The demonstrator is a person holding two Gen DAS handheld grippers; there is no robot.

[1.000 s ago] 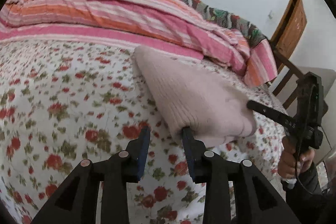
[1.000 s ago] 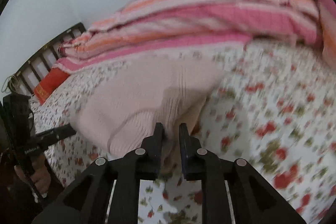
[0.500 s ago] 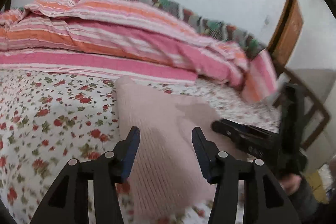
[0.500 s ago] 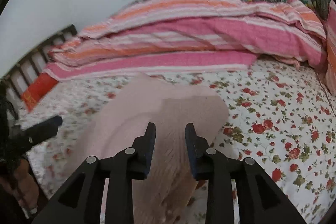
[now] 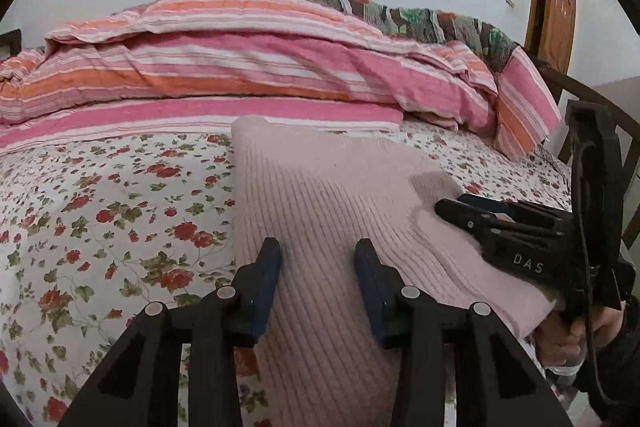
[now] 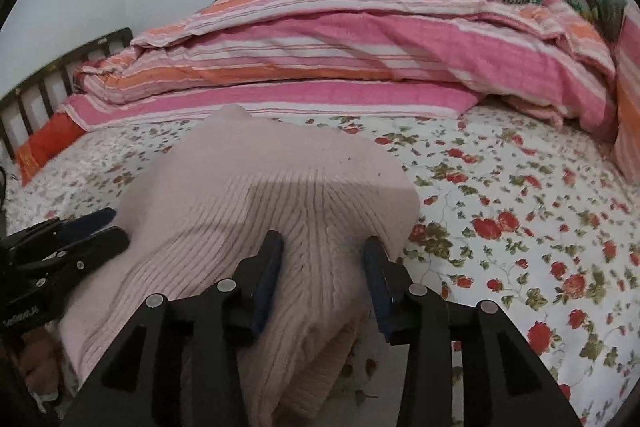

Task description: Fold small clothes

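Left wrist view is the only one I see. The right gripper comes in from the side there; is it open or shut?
Observer: Open. The right wrist view shows the right gripper with its fingers well apart over the pink sweater, clamping nothing.
Operator: What lies at the bed's far left end, outside my frame?
Observer: A red-orange cushion lies beside the dark slatted bed rail.
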